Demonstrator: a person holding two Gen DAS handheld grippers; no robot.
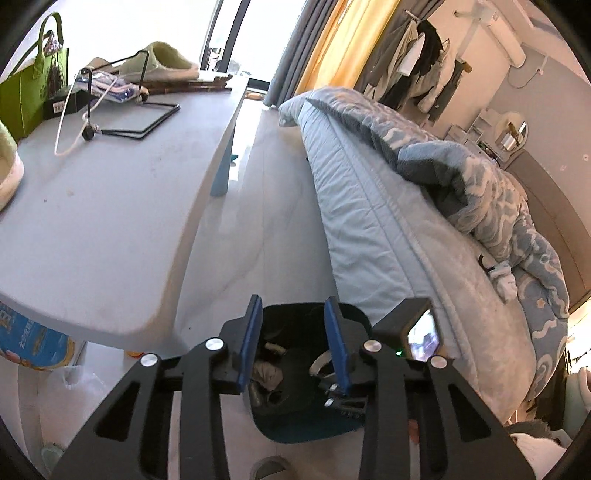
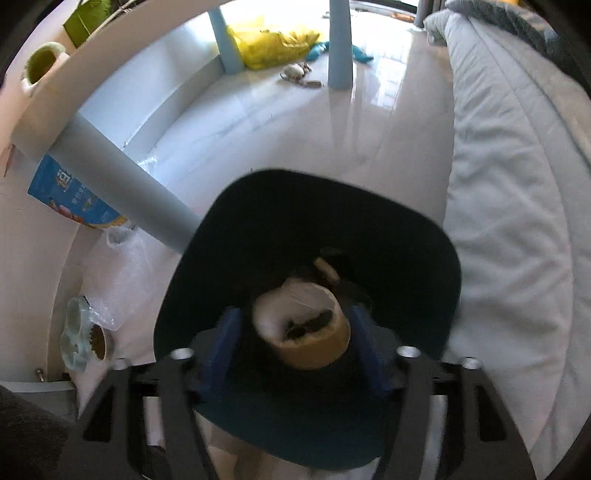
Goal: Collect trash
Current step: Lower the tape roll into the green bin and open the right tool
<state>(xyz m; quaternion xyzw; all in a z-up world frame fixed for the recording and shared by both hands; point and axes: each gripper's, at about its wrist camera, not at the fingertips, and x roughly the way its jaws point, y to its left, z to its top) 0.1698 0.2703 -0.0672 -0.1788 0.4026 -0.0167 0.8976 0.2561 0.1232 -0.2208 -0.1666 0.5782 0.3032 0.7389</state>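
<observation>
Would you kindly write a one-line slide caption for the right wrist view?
Right gripper open above the dark trash bin, an empty tape roll between its fingers, over the white floor.

Glossy floor (image 2: 280, 122), cardboard tape roll (image 2: 314, 343)

A pale grey bench (image 1: 110, 206) on light blue legs (image 1: 221, 173) stands beside a bed (image 1: 369, 229), with a strip of glossy white floor (image 2: 280, 136) between them. On the bed lies a rumpled blue-and-white patterned quilt (image 1: 480, 184). Beyond the far end of the bench, bright daylight pours through a tall window (image 1: 255, 33), flanked by grey and yellow curtains (image 1: 343, 40). Past the bed, clothes hang on a rack (image 1: 421, 55) against a pale wall (image 1: 517, 92).
</observation>
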